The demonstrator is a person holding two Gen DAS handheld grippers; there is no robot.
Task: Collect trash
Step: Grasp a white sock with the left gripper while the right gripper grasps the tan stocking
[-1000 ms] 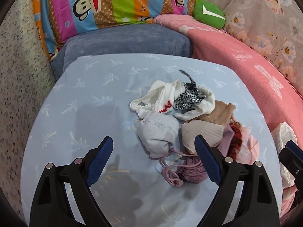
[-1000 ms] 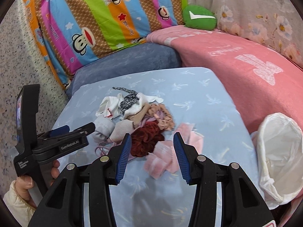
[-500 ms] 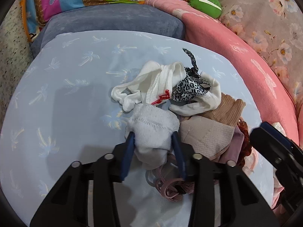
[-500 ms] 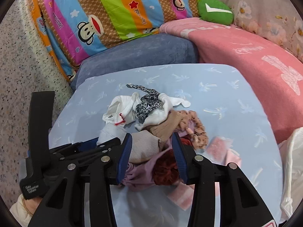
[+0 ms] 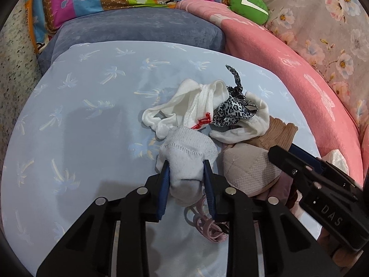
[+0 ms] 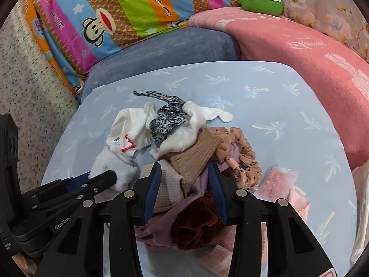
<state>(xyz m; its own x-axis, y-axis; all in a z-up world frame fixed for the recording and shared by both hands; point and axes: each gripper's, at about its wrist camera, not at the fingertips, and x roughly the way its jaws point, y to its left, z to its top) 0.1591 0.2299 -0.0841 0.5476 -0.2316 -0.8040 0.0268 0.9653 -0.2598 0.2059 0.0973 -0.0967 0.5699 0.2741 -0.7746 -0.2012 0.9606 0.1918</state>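
A pile of small cloth items lies on a light blue cushion (image 5: 80, 127). Nearest me is a white sock (image 5: 189, 147). My left gripper (image 5: 186, 164) has that sock between its blue pads, and the jaws are closing and pinching it. Behind it lie more white socks (image 5: 198, 106) and a leopard-print scrunchie (image 5: 235, 110). My right gripper (image 6: 184, 166) hovers open over the pile. A tan ribbed sock (image 6: 198, 152), a beige cloth (image 5: 249, 168) and a maroon scrunchie (image 6: 196, 221) sit between and under its fingers.
Pink packets (image 6: 276, 180) lie right of the pile. A white plastic bag (image 5: 337, 161) sits at the cushion's right edge. A dark blue cushion (image 5: 138, 27), a striped monkey pillow (image 6: 115, 11), a pink blanket (image 5: 299, 69) and a green plush (image 5: 249, 4) ring the back. Speckled floor (image 6: 27, 80) is on the left.
My left gripper came down onto the white sock and its wide jaws narrowed around it. My right gripper moved left from the pink packets to over the pile.
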